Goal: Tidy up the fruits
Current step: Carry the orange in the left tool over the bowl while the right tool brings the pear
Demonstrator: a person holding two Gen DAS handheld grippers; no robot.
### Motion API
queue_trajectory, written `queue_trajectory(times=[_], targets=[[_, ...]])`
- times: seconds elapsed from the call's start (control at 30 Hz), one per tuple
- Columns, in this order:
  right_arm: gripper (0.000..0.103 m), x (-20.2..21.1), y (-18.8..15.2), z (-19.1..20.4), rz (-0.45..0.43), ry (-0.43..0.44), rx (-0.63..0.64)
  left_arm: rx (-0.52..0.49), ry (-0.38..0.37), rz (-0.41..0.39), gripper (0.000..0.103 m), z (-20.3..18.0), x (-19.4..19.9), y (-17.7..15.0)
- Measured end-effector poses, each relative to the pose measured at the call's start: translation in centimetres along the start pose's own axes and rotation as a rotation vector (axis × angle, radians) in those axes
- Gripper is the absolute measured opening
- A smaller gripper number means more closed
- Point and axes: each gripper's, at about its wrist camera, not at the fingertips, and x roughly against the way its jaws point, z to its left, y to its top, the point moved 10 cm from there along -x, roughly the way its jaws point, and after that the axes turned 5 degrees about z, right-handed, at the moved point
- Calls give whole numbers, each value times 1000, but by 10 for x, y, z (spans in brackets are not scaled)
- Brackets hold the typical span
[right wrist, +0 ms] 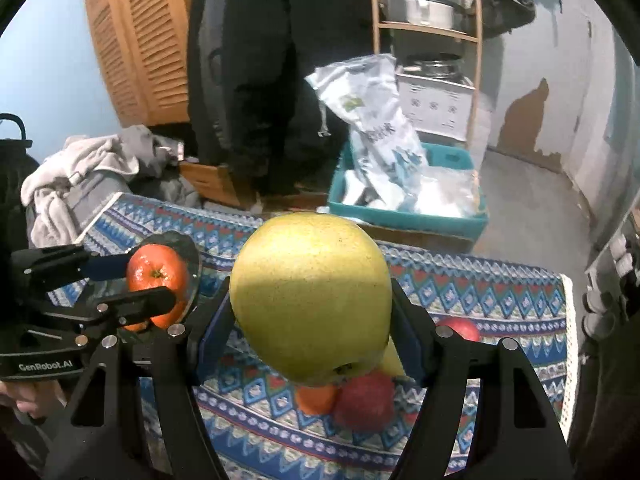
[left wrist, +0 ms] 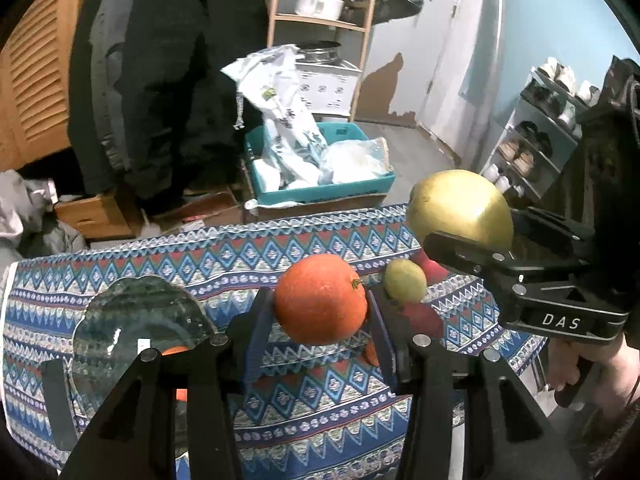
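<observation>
Left wrist view shows the left tongs point(left wrist: 320, 316) clamped on an orange point(left wrist: 320, 299), one blue-padded finger pressed against each side, the fruit lifted clear of the patterned cloth on the surface point(left wrist: 224, 256) below. Just left of these tongs a clear glass plate point(left wrist: 140, 320) lies on the cloth, and a sliver of another orange fruit point(left wrist: 175, 350) shows through it by the left finger. Just beyond the right finger sit a small green fruit point(left wrist: 405, 280) and a red apple point(left wrist: 424, 320), close together on the cloth. Farther right, the right tongs point(left wrist: 460, 224) grip a large yellow-green pear point(left wrist: 460, 204), also held above the surface, with a hand point(left wrist: 600, 376) on the handle at the frame's edge. In the right wrist view the pear point(right wrist: 312, 296) fills the space between the right tongs point(right wrist: 312, 328), both pads tight against its sides. Beneath it on the cloth lie a red apple point(right wrist: 366, 404) and a small orange point(right wrist: 316, 398) touching each other, and another red apple point(right wrist: 460, 328) lies just past the right finger. To the left, the left tongs point(right wrist: 156, 280) hold their orange point(right wrist: 158, 276) over the glass plate point(right wrist: 192, 276). Beyond the surface point(right wrist: 480, 292), on the floor, stands a teal bin point(right wrist: 440, 216) stuffed with plastic bags.
</observation>
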Motion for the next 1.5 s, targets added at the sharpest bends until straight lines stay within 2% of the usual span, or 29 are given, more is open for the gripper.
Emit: queue_trajectory(times=[0.8, 1.17, 1.5], targets=[[72, -65, 35, 120, 65, 115, 137, 197, 80, -42, 48, 128, 29, -26], [72, -120, 35, 172, 138, 174, 181, 287, 131, -14, 48, 185, 20, -48], [72, -159, 25, 201, 213, 214, 198, 362, 180, 25, 48, 229, 2, -71]])
